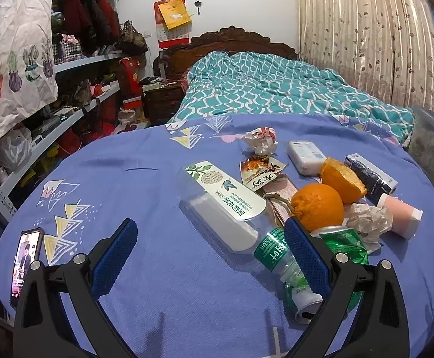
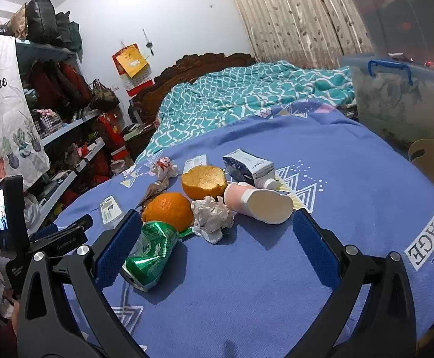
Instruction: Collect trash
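The trash lies in a loose heap on the blue-sheeted desk (image 2: 351,179). Nearest is a crushed green can (image 2: 149,253), lying on its side just inside the left finger of the right claw (image 2: 217,246), whose jaws stand wide apart and hold nothing. Behind the can sit a whole orange (image 2: 167,210) and a crumpled white tissue (image 2: 212,216), touching each other, then an empty orange peel half (image 2: 204,180), a tipped pink cup (image 2: 258,201) and a small dark carton (image 2: 246,165).

The left claw (image 1: 209,256) is also spread open and empty (its right finger overlaps the can in that view). Between its fingers lies a clear plastic bottle (image 1: 232,208) with a green label, its neck toward the can. Farther back are a snack wrapper (image 1: 260,171), a crumpled paper ball (image 1: 260,140) and a white tissue pack (image 1: 305,156). A phone (image 1: 26,264) rests at the desk's left edge, well apart from the heap.
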{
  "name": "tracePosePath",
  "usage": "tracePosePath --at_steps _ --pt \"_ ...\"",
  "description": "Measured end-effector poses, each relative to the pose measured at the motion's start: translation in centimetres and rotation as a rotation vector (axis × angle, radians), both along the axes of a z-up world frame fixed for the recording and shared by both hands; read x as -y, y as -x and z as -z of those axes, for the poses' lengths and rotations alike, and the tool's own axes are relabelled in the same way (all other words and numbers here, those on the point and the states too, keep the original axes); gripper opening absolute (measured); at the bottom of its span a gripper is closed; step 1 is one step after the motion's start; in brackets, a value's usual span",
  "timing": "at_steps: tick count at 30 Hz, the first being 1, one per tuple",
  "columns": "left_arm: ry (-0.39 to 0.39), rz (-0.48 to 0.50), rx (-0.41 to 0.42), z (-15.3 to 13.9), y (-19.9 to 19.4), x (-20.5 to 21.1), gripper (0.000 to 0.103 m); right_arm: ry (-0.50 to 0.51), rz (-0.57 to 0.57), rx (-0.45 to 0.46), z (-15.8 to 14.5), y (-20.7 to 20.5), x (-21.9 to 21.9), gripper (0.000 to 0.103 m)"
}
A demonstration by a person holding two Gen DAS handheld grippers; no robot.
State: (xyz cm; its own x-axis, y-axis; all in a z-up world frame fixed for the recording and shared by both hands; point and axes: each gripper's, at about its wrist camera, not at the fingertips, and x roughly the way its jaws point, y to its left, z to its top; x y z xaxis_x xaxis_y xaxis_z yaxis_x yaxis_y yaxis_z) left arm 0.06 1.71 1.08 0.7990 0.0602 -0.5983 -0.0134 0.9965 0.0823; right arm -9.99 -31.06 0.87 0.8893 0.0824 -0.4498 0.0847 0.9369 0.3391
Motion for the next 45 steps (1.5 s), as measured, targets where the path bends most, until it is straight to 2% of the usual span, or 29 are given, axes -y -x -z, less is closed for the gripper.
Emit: tracePosePath --at_steps 17,25,27,30,31,33,37,39,41,45 --pt "0.009 -0.001 -0.036 0.9 -0.2 -0.6 0.094 -0.014 -0.019 -0.05 0.8 -0.9 0.1 0.1" --pt "0.099 0.044 -0.067 0.9 -0.4 -2.0 0.094 -0.026 -0.04 -0.087 1.8 -1.5 0.1 0.1" --pt "0.153 0.112 -0.091 0.8 -0.3 -1.7 0.094 -0.035 -0.062 -0.103 2.2 -1.9 0.0 0.09" --pt "0.209 0.217 -0.119 0.7 0.0 -0.7 0.094 -0.06 -0.112 -0.158 3.2 -2.8 0.1 0.058" --pt "0.214 0.235 -0.121 0.8 0.1 -0.4 0.094 -0.069 -0.126 -0.176 3.6 -3.1 0.1 0.051" --pt "0.224 0.274 -0.135 1.0 0.4 0.1 0.094 -0.073 -0.148 -0.197 4.2 -3.4 -0.1 0.046" --pt "0.262 0.285 -0.184 2.0 -0.1 -0.4 0.085 -0.093 -0.201 -0.233 5.0 -4.5 -0.6 0.047" --pt "0.301 0.276 -0.229 2.9 -0.7 -1.4 0.082 -0.145 -0.244 -0.269 5.9 -5.8 -0.9 0.048" --pt "0.343 0.263 -0.265 3.7 -1.1 -2.3 0.081 -0.212 -0.277 -0.299 6.7 -7.3 -1.1 0.06" --pt "0.389 0.257 -0.294 4.1 -1.6 -3.3 0.081 -0.341 -0.327 -0.354 8.3 -10.3 -1.7 0.069"
